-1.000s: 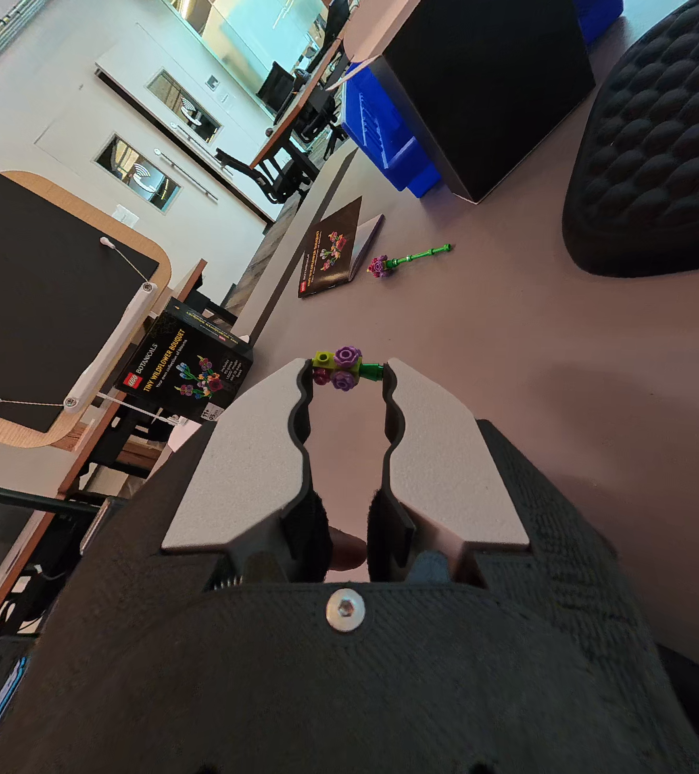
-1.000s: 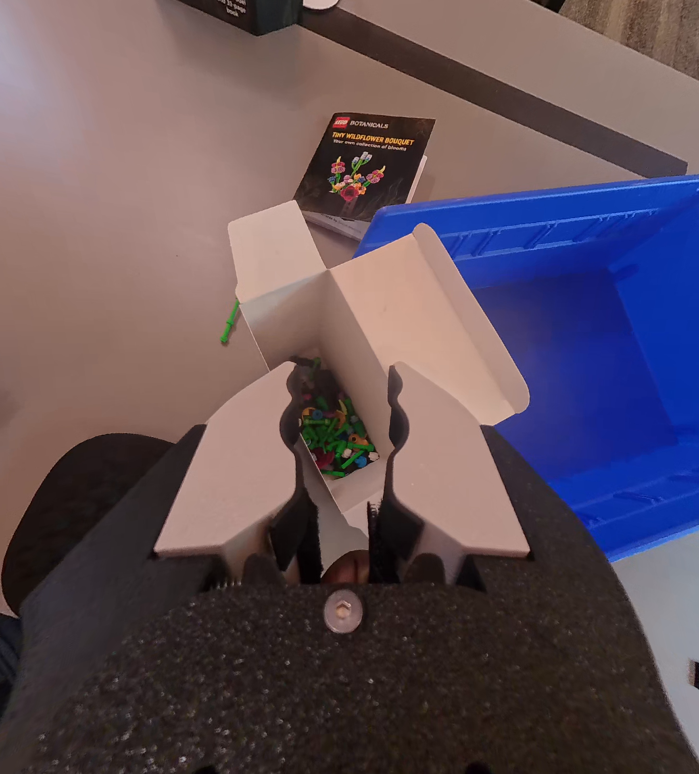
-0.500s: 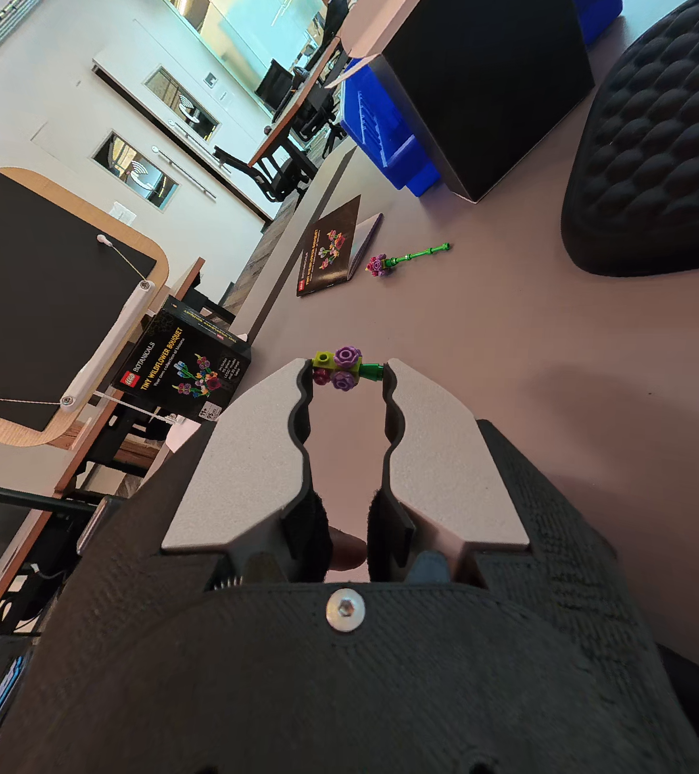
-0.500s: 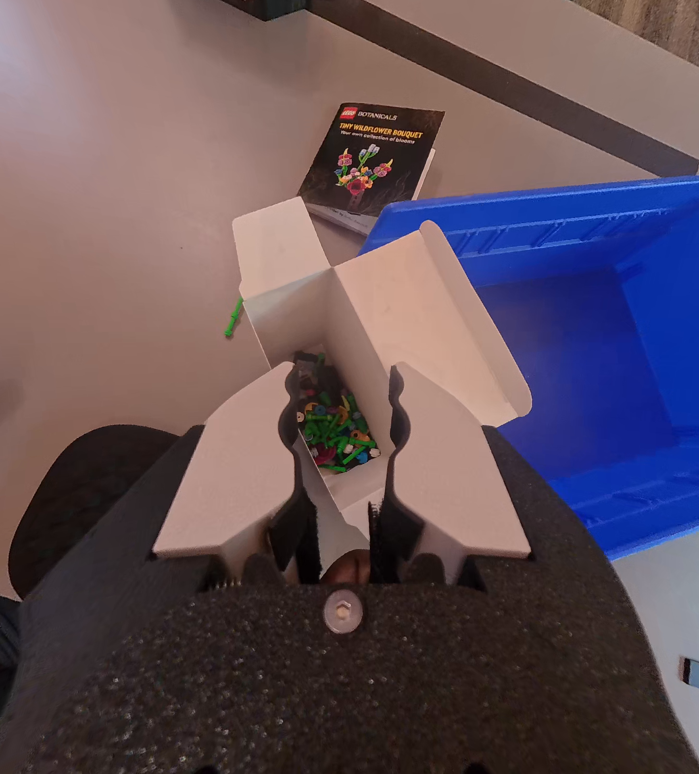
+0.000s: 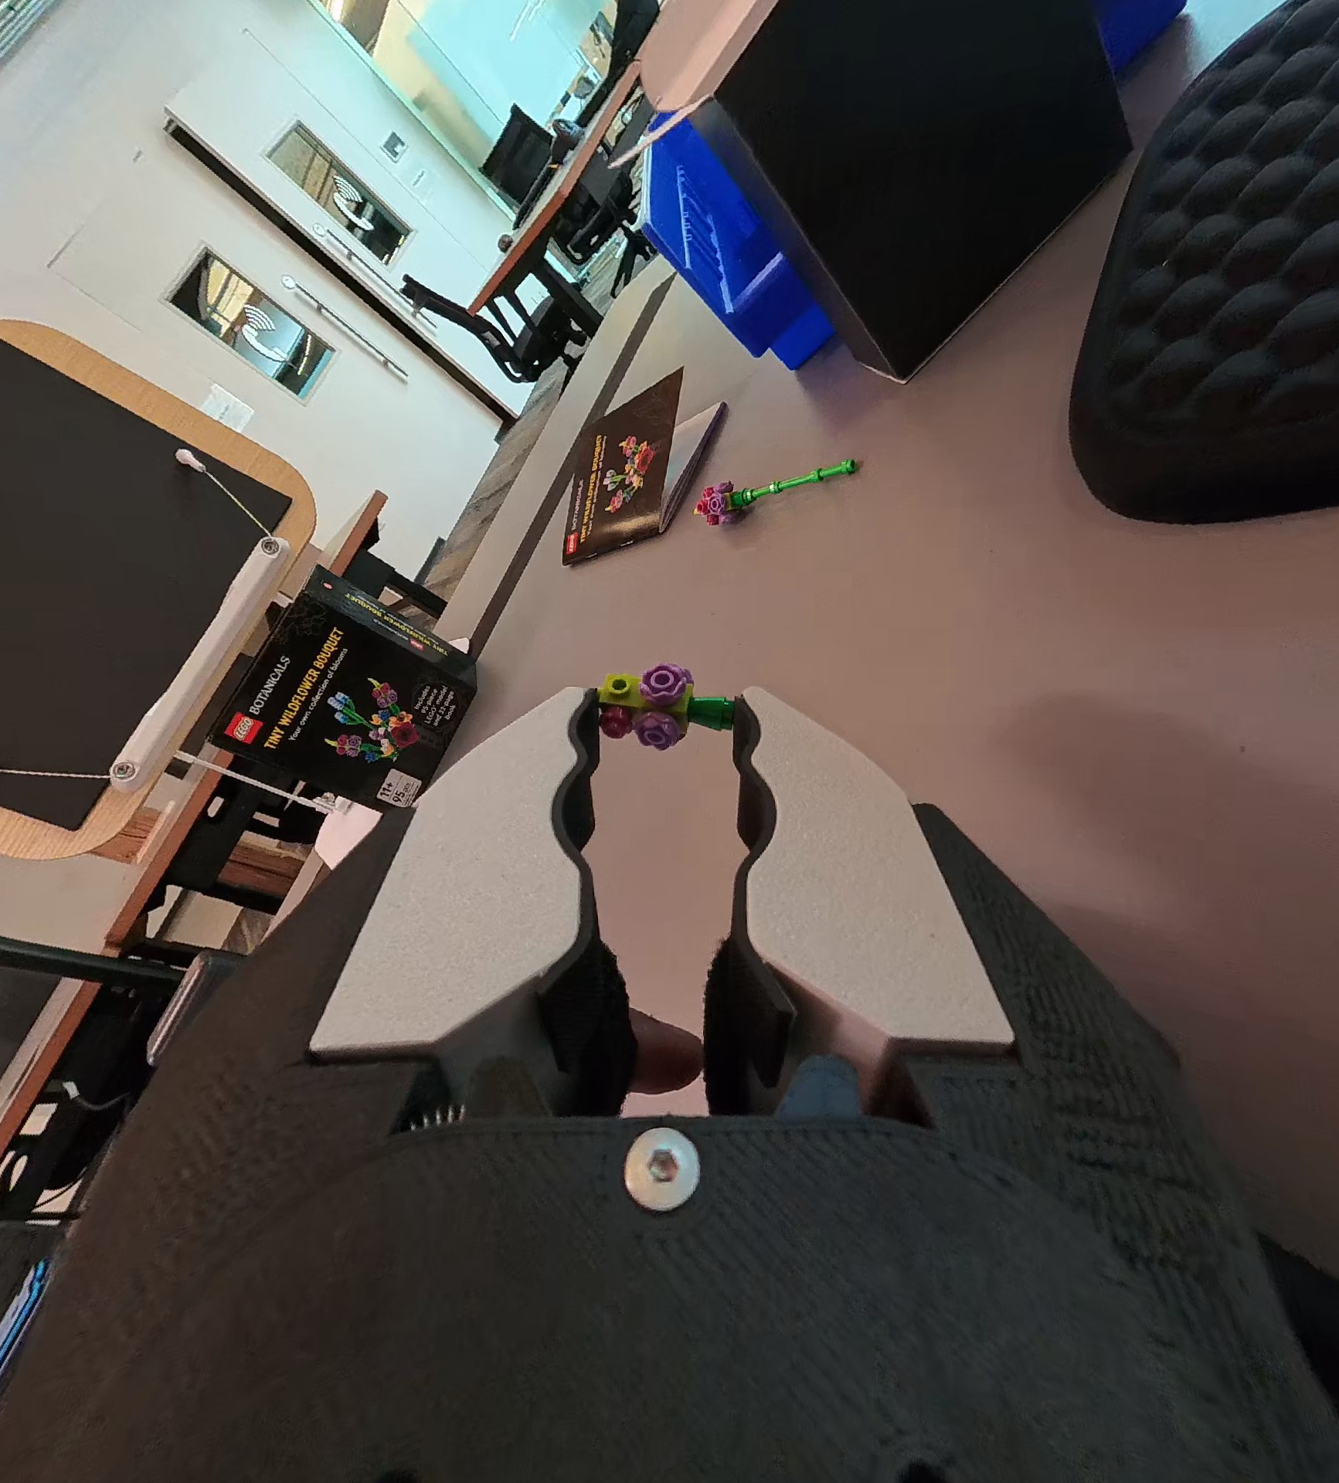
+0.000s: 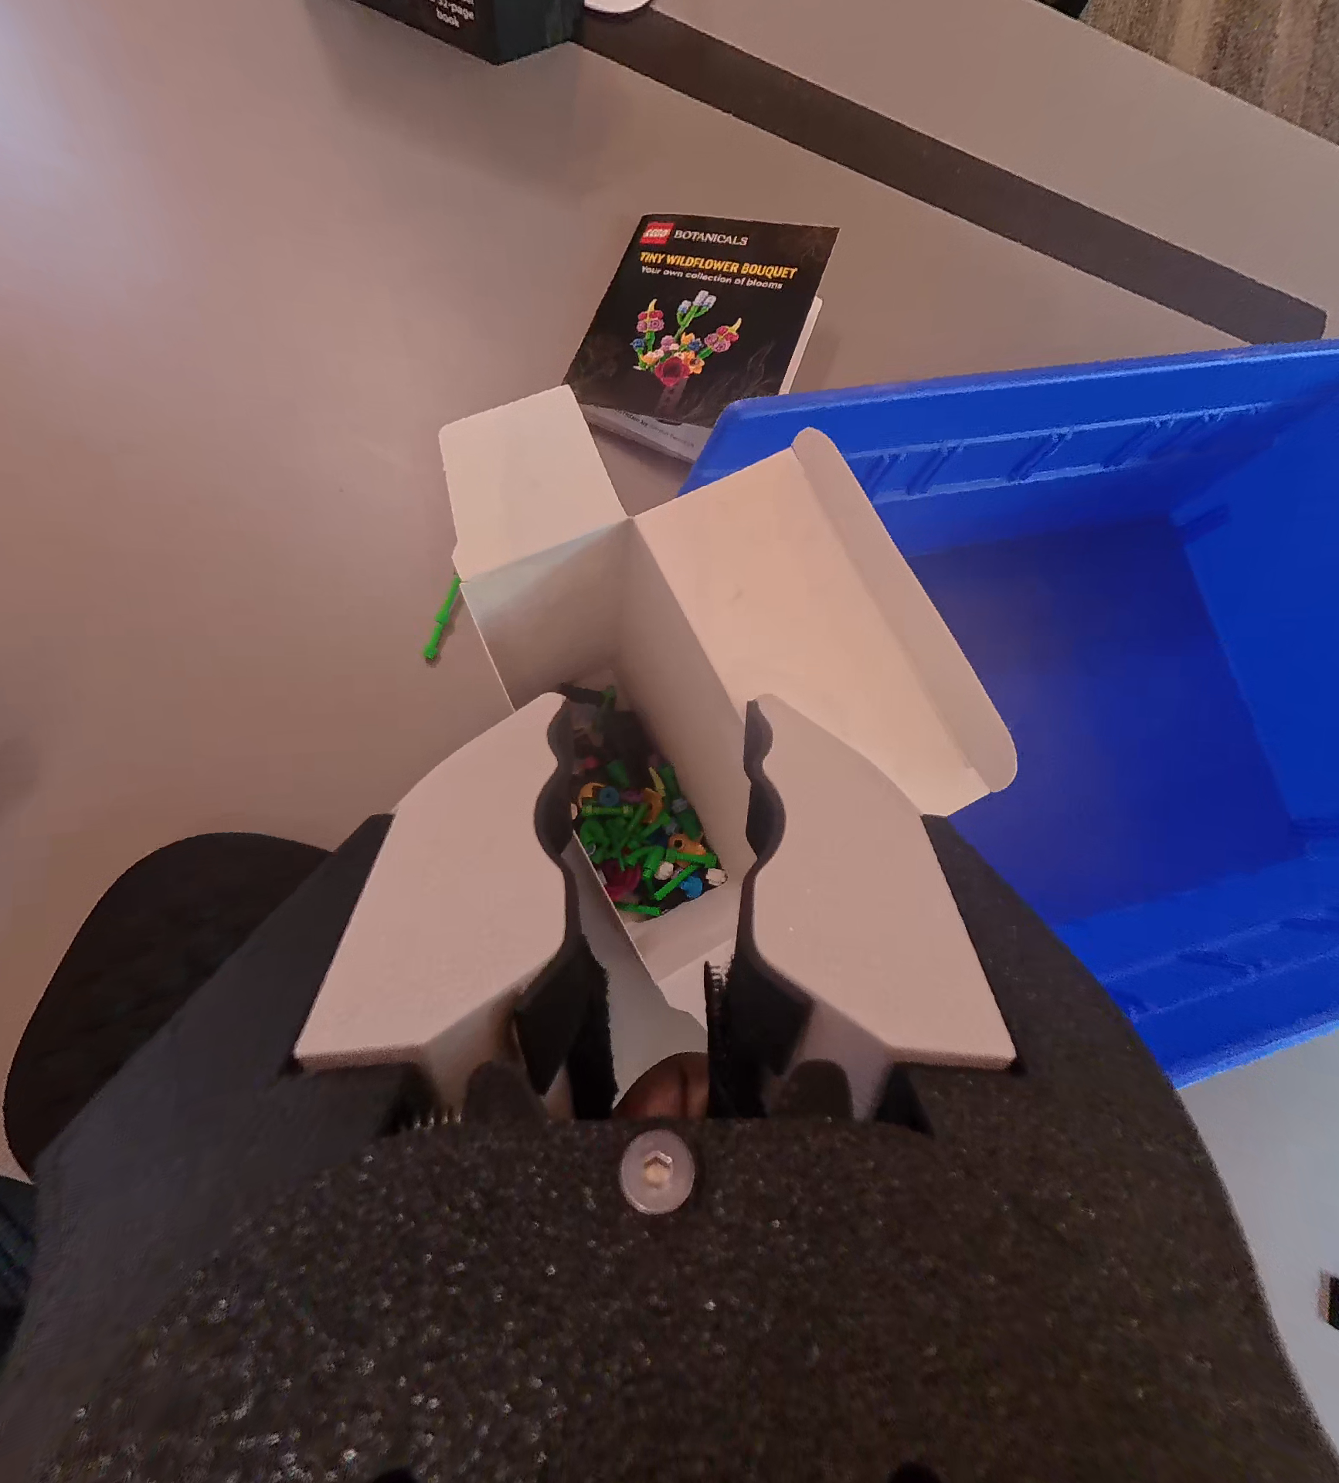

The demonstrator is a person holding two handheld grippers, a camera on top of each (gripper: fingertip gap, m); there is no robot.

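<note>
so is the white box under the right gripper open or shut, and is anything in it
Open, and not empty. The white box has its flaps spread outward, and a heap of small, mostly green pieces lies inside, seen between the right gripper fingers.

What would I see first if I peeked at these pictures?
A little toy flower cluster, purple and lime, is pinched between the tips of the left gripper above the grey table. The right gripper hangs over an open white box full of tiny colourful pieces. A big blue bin sits right of the box.
</note>
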